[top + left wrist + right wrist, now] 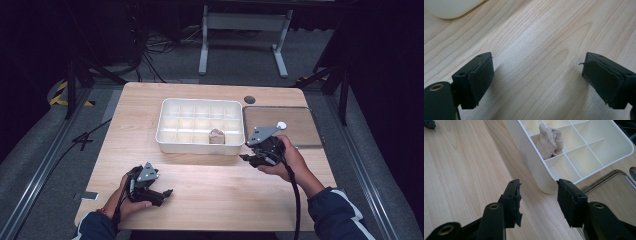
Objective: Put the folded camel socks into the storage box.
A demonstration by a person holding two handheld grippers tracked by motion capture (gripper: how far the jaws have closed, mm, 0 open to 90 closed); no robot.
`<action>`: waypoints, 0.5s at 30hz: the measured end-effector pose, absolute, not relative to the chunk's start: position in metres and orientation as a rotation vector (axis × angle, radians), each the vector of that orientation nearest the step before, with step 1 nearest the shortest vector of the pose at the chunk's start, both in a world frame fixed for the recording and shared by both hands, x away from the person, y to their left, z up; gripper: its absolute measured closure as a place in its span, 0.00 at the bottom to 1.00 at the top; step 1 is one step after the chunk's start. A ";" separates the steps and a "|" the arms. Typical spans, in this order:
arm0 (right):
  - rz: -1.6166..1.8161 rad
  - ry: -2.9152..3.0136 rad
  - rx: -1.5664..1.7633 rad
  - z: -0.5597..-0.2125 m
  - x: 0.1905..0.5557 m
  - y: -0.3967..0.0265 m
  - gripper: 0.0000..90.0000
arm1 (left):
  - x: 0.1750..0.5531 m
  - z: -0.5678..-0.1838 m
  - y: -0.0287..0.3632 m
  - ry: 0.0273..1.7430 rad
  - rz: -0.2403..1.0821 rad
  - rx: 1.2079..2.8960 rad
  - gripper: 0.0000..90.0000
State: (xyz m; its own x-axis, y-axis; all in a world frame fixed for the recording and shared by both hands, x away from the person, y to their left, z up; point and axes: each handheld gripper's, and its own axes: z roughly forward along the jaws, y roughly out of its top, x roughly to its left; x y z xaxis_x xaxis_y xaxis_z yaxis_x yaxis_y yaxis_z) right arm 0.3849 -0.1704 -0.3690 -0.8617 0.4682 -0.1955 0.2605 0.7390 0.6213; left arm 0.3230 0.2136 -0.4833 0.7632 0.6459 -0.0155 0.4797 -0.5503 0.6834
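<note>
Near the front right corner of the white divided tray (pixel 165 107), the right gripper (pixel 539 202) hangs with its jaws half apart and nothing between them, seemingly just clear of the sock (pixel 549 141) bundled in a front-row compartment so it stays sorted. Close to the table's (pixel 210 200) near edge, the left gripper (pixel 536 82) rests wide open and empty, probably waiting.

The high view looks forward and down over the whole tabletop (pixel 200 180). Each gripper view looks closely along its jaws; both share the tray (pixel 534 170) corner.
</note>
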 end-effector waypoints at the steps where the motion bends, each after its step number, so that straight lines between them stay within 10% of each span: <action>1: 0.854 2.599 0.562 -0.370 0.383 -0.173 0.59 | 0.323 -0.483 0.214 0.837 0.310 2.262 0.12; 15: 0.810 2.604 0.567 -0.386 0.368 -0.191 0.56 | 0.323 -0.483 0.214 0.837 0.310 2.262 0.12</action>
